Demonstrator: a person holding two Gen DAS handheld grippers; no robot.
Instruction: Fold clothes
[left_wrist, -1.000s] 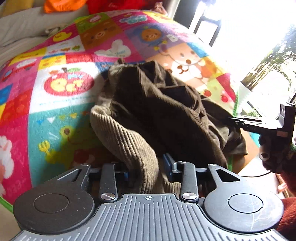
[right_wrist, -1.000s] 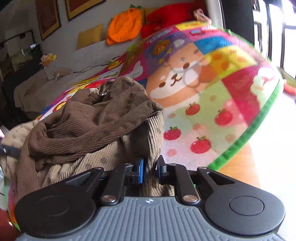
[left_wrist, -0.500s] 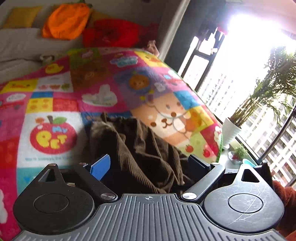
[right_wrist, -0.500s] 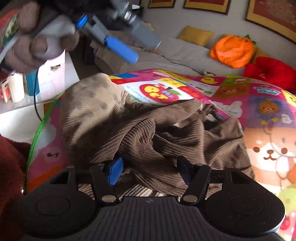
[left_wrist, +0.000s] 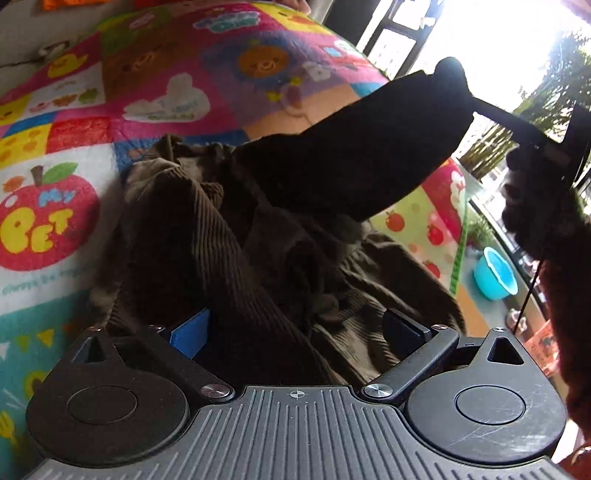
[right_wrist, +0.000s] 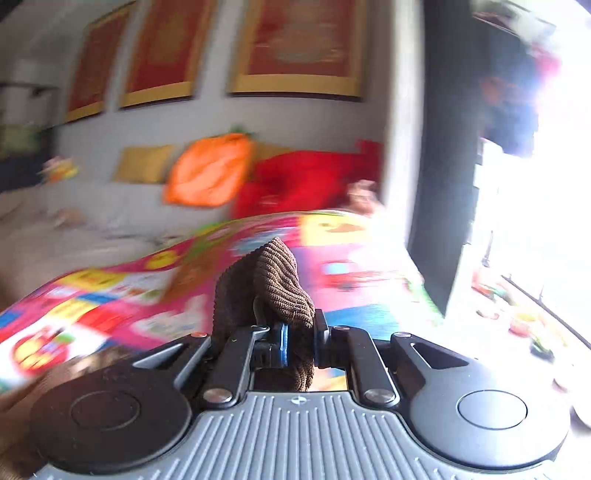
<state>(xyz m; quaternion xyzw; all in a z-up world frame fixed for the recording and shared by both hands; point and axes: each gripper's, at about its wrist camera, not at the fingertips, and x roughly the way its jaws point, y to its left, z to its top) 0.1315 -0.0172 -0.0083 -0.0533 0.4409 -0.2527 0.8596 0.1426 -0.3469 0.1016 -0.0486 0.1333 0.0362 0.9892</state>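
Right claw (right_wrist: 299, 341) pinching brown ribbed garment (right_wrist: 273, 284)

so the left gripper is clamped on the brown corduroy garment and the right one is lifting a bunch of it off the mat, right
Not quite. The left gripper is open: in the left wrist view its fingers stand wide apart over the brown corduroy garment, clamping nothing. The rest holds: the right gripper is shut on a bunch of it, raised above the mat, as the right wrist view shows.
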